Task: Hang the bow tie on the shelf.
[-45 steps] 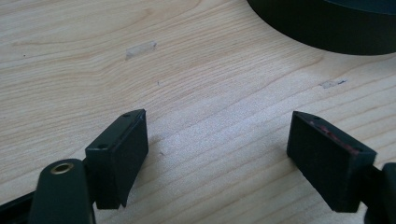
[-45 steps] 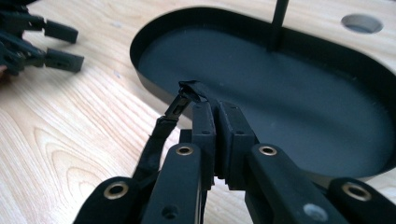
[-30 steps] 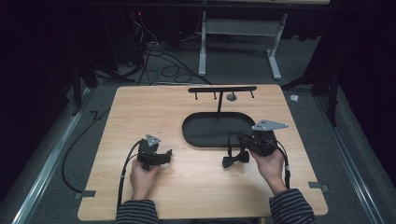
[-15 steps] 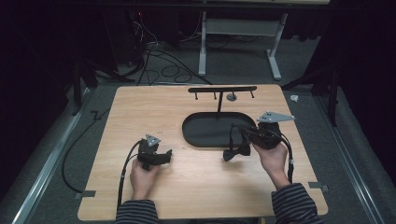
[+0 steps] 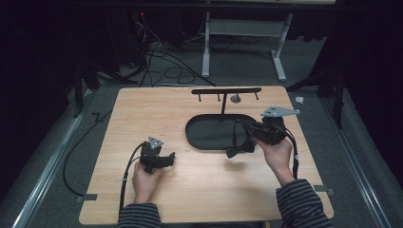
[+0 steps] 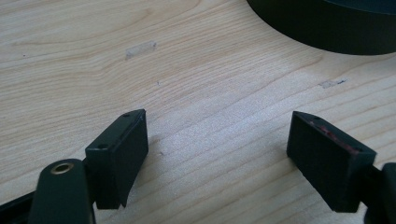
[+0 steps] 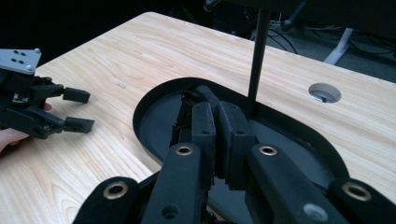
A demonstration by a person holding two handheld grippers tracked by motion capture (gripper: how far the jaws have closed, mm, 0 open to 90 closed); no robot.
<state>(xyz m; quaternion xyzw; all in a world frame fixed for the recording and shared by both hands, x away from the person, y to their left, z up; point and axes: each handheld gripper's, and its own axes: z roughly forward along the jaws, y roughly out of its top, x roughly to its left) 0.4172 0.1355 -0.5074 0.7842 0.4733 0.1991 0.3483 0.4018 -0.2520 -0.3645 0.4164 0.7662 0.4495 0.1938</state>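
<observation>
Black strap (image 5: pixel 236 148) hangs in a loop from the right tongs (image 5: pixel 244 141), over the 5 o'clock rim of the oval tray (image 5: pixel 199 137). In the right gripper view the two pads are pressed together on the strap (image 7: pixel 191 100), and the right tongs (image 7: pixel 215 109) point across the tray floor (image 7: pixel 154 116) towards the thin upright post (image 7: pixel 258 60). What kind of item the strap is cannot be told.

Left tongs (image 5: pixel 168 158) lie at about 8 o'clock from the tray, low over the bench (image 5: pixel 157 114). Their jaws stand wide with bare wood between them, as the left gripper view shows (image 6: pixel 217 140); nothing is held. The right gripper view shows the same tongs (image 7: pixel 77 109) at 9 o'clock.

The post carries a crossbar (image 5: pixel 226 90) with short pegs at the tray's 12 o'clock side. A round hole (image 5: pixel 235 99) sits in the bench just beyond it. Striped sleeves (image 5: pixel 302 204) enter from 6 o'clock.
</observation>
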